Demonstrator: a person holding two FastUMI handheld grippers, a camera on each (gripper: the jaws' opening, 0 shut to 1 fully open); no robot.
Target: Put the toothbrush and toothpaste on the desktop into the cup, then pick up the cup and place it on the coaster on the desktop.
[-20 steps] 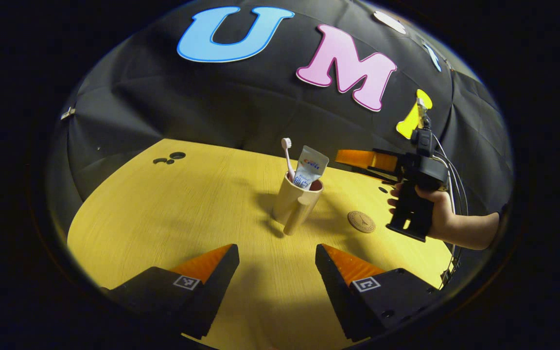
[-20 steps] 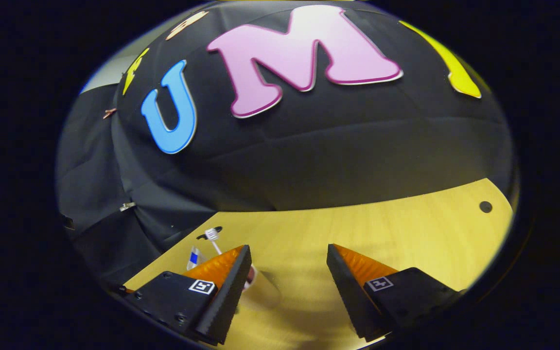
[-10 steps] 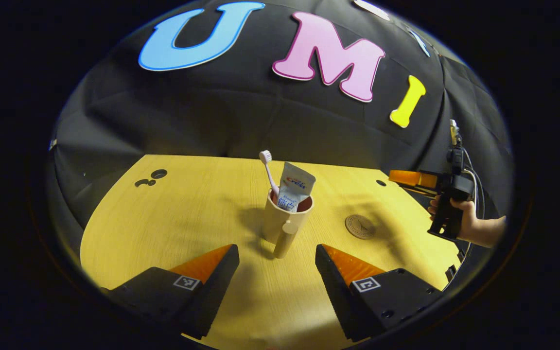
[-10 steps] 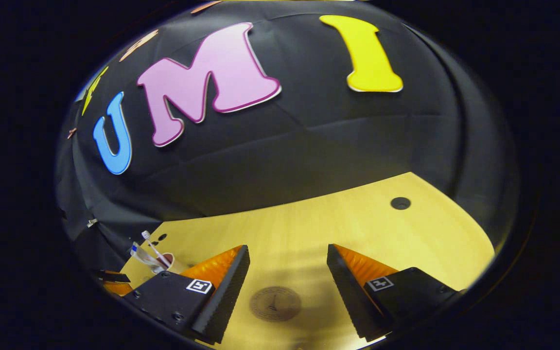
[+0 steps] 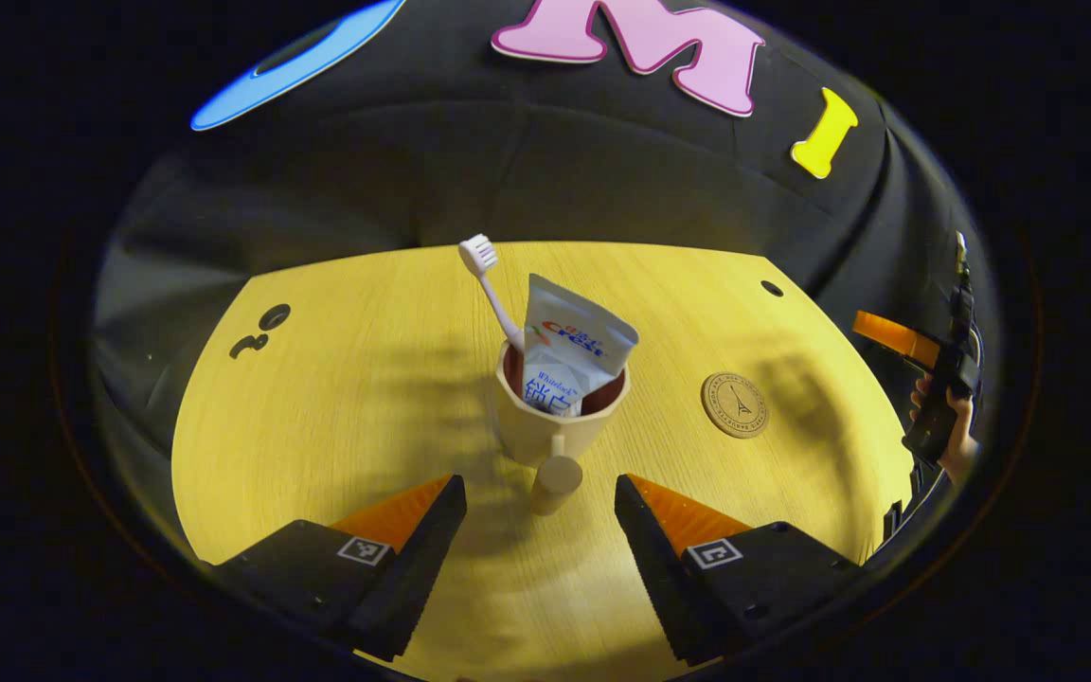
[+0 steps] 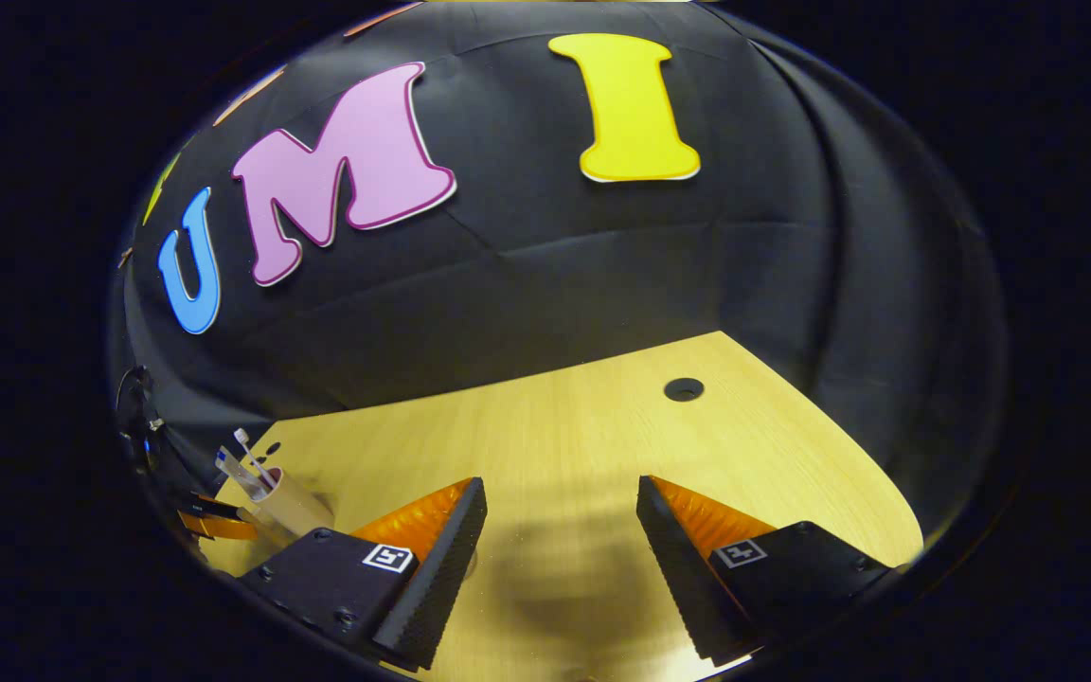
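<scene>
Both my grippers — left gripper (image 5: 538,493) and right gripper (image 6: 560,497) — are hanging spread, empty. Left one is facing the cup's (image 5: 545,436) handle; the coaster (image 5: 735,404) is lying beside the cup.

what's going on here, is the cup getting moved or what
A person holds a gripper in each hand over a wooden desk. The toothbrush and toothpaste already stand in the cup. The left gripper is open, its fingers either side of the cup's handle, not gripping. The coaster lies bare beside the cup. The right gripper is open, off to the side.
</scene>
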